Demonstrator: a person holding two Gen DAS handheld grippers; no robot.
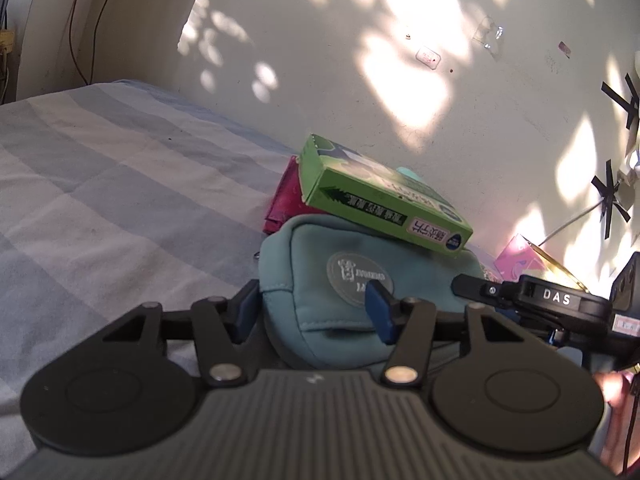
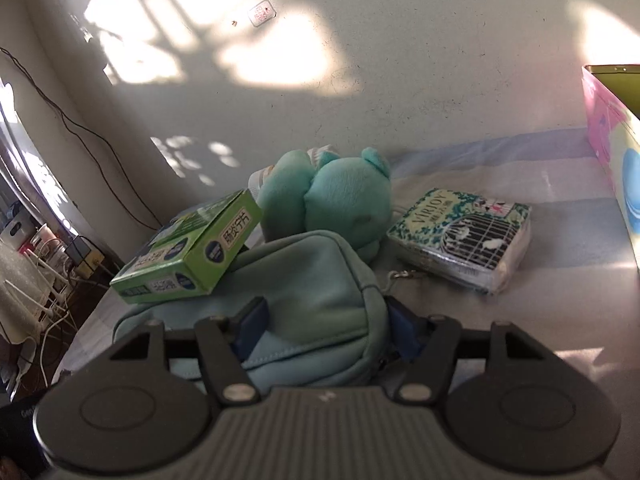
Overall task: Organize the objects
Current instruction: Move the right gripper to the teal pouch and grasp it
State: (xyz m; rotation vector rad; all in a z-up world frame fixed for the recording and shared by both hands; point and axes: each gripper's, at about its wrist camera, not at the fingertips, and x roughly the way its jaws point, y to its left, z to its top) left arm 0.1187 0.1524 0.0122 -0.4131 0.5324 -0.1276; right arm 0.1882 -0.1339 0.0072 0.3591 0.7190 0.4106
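Observation:
A teal fabric pouch [image 1: 304, 252] lies on the striped bed sheet [image 1: 100, 180] close to the wall. My left gripper [image 1: 314, 312] is shut on one end of it, blue pads pressing into the fabric on both sides. My right gripper [image 2: 328, 332] is shut on the other end of the pouch [image 2: 316, 276]; its black body [image 1: 560, 300] shows at the right in the left wrist view. A green carton [image 1: 380, 196] rests tilted on top of the pouch, and the right wrist view shows this carton [image 2: 188, 252] too.
Behind the pouch sit a teal plush toy [image 2: 340, 204] and a wrapped tissue pack [image 2: 464, 236]. Under the carton's far end lies a magenta item [image 1: 284, 200]. A pink and blue box [image 2: 612, 160] stands at the right. Cables and clutter [image 2: 48, 260] lie beyond the bed's left edge.

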